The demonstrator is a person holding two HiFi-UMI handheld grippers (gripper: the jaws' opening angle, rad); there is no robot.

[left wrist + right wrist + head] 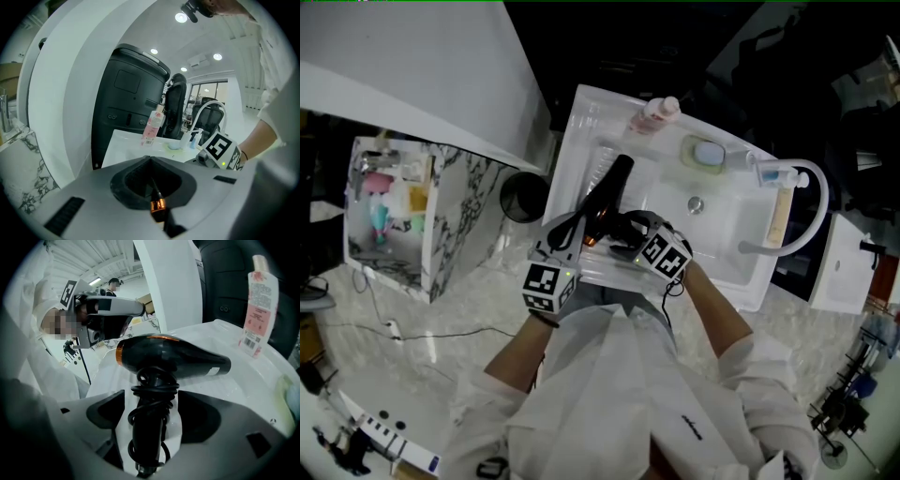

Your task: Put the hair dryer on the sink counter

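A black hair dryer (609,192) with an orange ring at its rear lies on the white sink counter (586,117), left of the basin, its cord wound round the handle. In the right gripper view the hair dryer (173,357) has its handle between my right gripper's (152,401) jaws, which stand wide with bare counter showing beside the handle. My right gripper (621,246) reaches in from the right. My left gripper (567,230) hovers at the dryer's rear end. In its own view the left gripper (151,161) has its jaws together; a small copper-banded piece sits at the seam.
A pink bottle (654,114) stands at the counter's back edge. A soap dish (706,153) and a curved white faucet (814,202) lie beyond the basin drain (696,202). A black bin (523,197) and a marble-patterned shelf unit (394,211) stand to the left.
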